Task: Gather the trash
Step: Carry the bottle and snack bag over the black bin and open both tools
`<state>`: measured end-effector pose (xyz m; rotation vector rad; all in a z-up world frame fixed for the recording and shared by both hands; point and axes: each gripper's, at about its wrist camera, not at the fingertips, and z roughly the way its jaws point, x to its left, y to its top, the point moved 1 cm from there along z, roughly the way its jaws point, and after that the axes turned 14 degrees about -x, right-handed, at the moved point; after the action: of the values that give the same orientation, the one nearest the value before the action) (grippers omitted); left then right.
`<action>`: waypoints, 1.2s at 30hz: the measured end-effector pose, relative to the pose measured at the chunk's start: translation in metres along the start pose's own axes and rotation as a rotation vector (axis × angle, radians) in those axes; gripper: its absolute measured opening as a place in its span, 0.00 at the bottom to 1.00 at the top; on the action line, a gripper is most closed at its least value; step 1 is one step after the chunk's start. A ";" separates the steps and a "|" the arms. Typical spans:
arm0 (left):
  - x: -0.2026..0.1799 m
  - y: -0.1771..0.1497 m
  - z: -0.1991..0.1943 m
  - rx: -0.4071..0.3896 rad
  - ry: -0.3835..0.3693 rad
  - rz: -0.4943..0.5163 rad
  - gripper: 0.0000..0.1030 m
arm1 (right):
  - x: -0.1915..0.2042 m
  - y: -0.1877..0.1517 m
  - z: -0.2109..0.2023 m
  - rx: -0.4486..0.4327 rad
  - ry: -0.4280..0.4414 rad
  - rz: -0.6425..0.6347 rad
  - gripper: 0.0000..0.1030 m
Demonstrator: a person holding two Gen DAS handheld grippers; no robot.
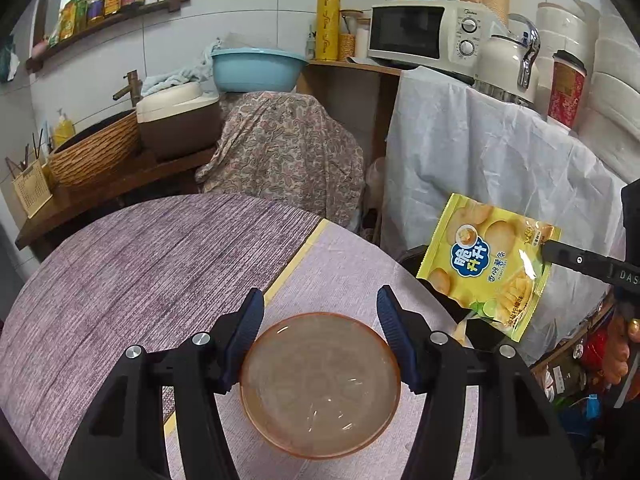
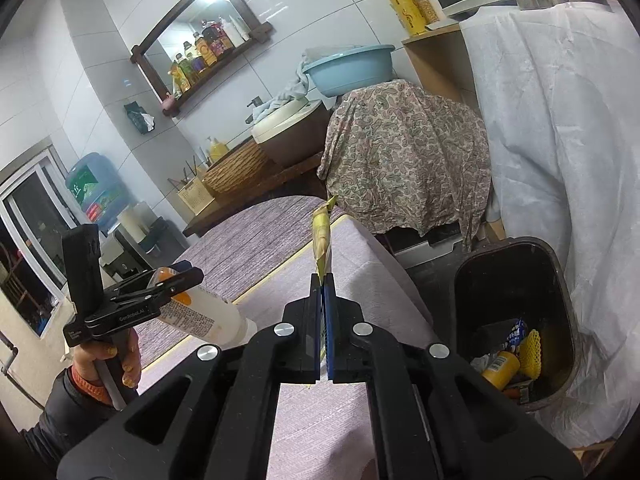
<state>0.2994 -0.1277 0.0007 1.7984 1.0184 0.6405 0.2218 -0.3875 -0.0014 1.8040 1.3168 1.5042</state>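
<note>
My left gripper (image 1: 320, 296) is shut on a white plastic bottle (image 1: 320, 384), which I see end-on as a round, orange-rimmed base between the blue pads. In the right wrist view the left gripper (image 2: 182, 286) holds that bottle (image 2: 208, 316) lying sideways above the table's left side. My right gripper (image 2: 324, 278) is shut on a yellow chip bag (image 2: 322, 236), seen edge-on and sticking up from the jaws. The left wrist view shows the bag (image 1: 488, 264) face-on, hanging past the table's right edge from the right gripper (image 1: 550, 250). A black trash bin (image 2: 516, 280) stands on the floor to the right.
A round table with a purple cloth (image 1: 140, 260) lies below both grippers. The bin holds several bits of trash. Behind stand a paisley-covered object (image 1: 280, 152), a white-draped counter (image 1: 480, 160) with a microwave (image 1: 420, 32), and a wooden bench with a basket (image 1: 96, 152).
</note>
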 end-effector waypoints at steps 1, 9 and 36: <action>-0.001 0.002 -0.001 -0.003 -0.001 0.002 0.57 | 0.000 0.001 -0.001 -0.002 -0.001 0.001 0.02; -0.029 0.024 -0.002 -0.048 -0.063 0.014 0.57 | -0.034 0.014 -0.013 -0.050 -0.228 -0.140 0.02; -0.204 -0.002 0.113 0.080 -0.304 0.098 0.57 | -0.199 -0.103 -0.007 0.045 -0.615 0.048 0.58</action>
<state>0.2801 -0.3553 -0.0476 1.9535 0.7638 0.3730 0.1856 -0.5155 -0.1815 2.1017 1.0038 0.8260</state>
